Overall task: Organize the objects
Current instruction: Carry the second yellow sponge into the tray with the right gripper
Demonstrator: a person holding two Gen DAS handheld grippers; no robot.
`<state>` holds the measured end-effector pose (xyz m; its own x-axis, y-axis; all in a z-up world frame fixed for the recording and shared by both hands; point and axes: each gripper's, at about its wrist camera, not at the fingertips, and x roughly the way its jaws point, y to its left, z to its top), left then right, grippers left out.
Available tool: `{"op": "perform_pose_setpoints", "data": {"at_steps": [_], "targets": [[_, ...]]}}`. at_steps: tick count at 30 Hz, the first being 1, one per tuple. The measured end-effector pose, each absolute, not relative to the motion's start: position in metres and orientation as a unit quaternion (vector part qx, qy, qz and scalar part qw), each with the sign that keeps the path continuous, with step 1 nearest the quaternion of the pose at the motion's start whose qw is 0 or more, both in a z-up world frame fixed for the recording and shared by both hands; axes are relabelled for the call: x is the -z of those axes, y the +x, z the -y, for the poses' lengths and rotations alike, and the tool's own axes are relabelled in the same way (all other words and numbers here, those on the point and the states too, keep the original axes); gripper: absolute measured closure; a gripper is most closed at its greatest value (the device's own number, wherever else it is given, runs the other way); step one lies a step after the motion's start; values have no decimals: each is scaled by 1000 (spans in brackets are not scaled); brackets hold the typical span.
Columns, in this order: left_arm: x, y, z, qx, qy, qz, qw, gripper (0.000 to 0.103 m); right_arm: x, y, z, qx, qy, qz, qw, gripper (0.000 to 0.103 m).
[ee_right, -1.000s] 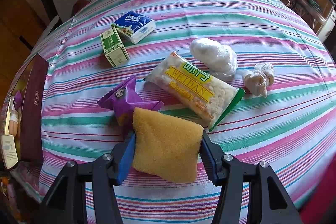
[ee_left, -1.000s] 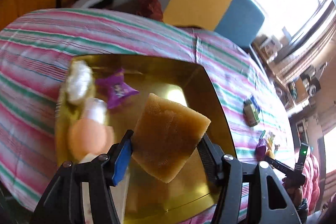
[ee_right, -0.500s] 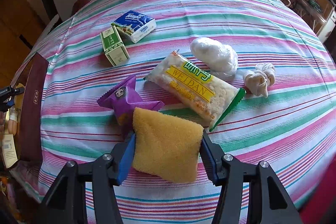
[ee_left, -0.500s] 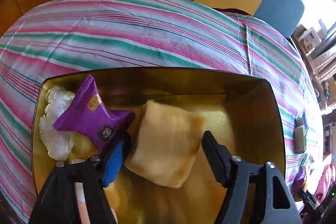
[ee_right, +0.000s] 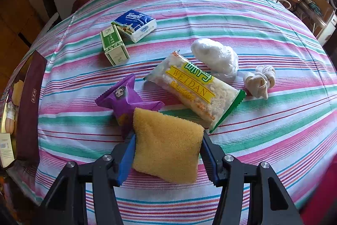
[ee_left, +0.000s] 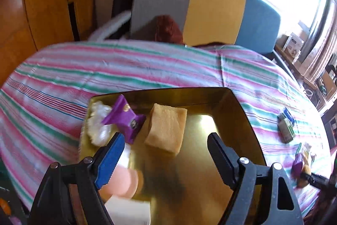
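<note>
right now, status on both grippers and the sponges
Left gripper open, jaws just widened, its sponge lying free in the gold tray. Right gripper shut on second sponge above the purple snack pack. Nothing blocking.

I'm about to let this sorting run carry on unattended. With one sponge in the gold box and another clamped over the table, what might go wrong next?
1. The right gripper pinches its yellow sponge only by the side edges; soft foam could slip out in transit.
2. The gold box already holds a sponge, a purple snack packet and a white bag; another drop may land on top of them.
3. The left gripper, jaws just opened and empty, hangs over the box, so the hands could collide.
</note>
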<state>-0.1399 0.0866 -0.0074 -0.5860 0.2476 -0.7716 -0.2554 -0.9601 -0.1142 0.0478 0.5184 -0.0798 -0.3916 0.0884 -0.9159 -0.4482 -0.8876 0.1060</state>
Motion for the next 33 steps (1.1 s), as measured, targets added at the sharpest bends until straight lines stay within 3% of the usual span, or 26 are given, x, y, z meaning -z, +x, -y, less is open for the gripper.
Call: {"op": "perform_pose_setpoints", "data": {"at_steps": [12,28,33], "targets": [[-13,-67,-54,-910,-394,6,132,21,74,54,-512,-823,-511,-164,185,45],[-3,-54,-17,-912,-394,28,113,21,38,60,-493,-852,-456,-139,216,45],[-3,-52,8,-912,-393,59,102,21,12,50,-465,-877,-429,-128,177,45]]}}
